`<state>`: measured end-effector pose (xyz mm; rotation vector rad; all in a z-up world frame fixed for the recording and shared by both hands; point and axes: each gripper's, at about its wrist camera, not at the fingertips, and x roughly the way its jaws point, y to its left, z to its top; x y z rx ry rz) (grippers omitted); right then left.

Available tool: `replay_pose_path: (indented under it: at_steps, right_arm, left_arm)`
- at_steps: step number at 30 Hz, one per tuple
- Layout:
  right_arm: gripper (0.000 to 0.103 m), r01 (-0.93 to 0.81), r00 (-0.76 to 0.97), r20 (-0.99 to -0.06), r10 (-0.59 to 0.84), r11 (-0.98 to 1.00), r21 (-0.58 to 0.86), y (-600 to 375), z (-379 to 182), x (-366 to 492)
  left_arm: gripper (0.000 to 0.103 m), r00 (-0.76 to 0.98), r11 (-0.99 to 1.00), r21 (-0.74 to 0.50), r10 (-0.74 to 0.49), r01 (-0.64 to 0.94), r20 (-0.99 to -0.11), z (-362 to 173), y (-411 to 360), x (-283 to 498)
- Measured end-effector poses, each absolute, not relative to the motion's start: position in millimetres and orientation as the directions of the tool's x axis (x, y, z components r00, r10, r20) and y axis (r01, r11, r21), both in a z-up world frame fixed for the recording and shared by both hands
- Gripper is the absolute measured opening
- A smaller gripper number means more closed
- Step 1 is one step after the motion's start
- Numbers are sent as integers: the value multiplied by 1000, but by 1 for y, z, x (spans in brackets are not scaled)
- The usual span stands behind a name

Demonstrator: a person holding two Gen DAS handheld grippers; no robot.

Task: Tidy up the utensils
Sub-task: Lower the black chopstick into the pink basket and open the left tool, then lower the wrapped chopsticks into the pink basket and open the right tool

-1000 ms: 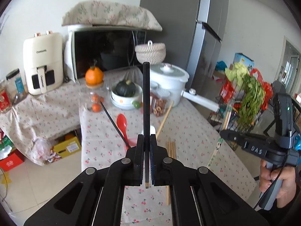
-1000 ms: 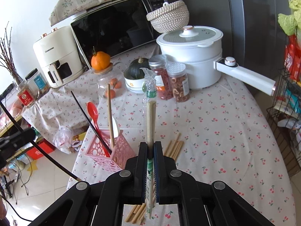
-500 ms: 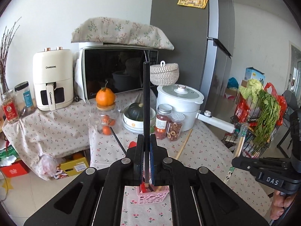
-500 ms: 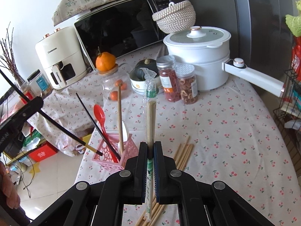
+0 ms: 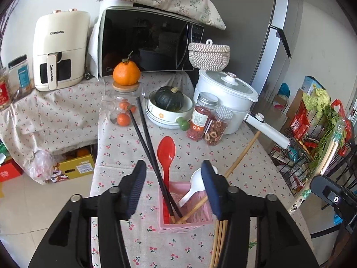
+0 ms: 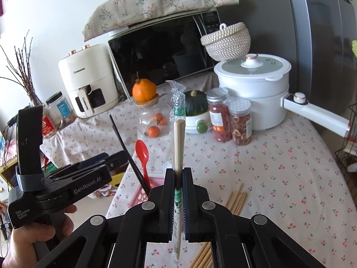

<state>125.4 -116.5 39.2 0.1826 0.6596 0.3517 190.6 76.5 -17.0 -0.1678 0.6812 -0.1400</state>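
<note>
The left tool (image 5: pixel 174 178) is opening, nothing between its pads — black chopsticks (image 5: pixel 154 156) stand in the pink basket (image 5: pixel 185 223) near the tabletop's (image 6: pixel 279 160) front-left edge. Right tool (image 6: pixel 177 192), clenched on wrapped chopsticks (image 6: pixel 178 134), should lower them in vertically.

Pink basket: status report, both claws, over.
Left claw opening over pink basket, black chopsticks dropped in. Right claw shut on wrapped chopsticks. Nothing blocking.

Black chopsticks (image 5: pixel 149 156), red spoon (image 5: pixel 166 154) lean, seemingly loose, in pink basket (image 5: pixel 185 223).
</note>
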Motion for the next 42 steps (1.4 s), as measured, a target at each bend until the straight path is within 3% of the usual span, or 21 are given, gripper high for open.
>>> replay_pose_path:
  at_steps: [7,16,22,28,30,31,32,34,42]
  right_arm:
    - [3,-287,776,-487,401,912,294,-95,46,130]
    - [3,-283,841,-399,365,926,251,-54,39,146]
    - [3,-271,860,-409,307,952,143,-30,22,153]
    - [4,-264,832,-459,312,950,168,-30,5,165]
    - [11,-270,816,-473,332,943,196,-33,1,168]
    - [22,-269,809,-482,338,941,208,-35,0,168]
    - [39,-267,805,-485,342,938,219,-38,0,168]
    - [60,-263,810,-470,352,933,245,-46,4,165]
    - [80,-247,822,-447,352,928,278,-90,20,152]
  left_arm:
    - [70,732,977,-209,-167,33,-661,-27,102,166]
    - [71,660,982,-187,-143,3,-738,-56,125,146]
    - [71,641,987,-163,-133,13,-756,-64,128,145]
    - [72,640,988,-152,-139,35,-756,-64,122,144]
    - [72,637,988,-147,-141,43,-758,-64,120,143]
    - [72,635,989,-143,-140,47,-760,-65,118,143]
    - [74,633,989,-139,-139,50,-762,-65,116,143]
    - [75,630,990,-132,-137,55,-764,-66,113,143]
    - [79,597,983,-166,-181,81,-781,-78,96,139]
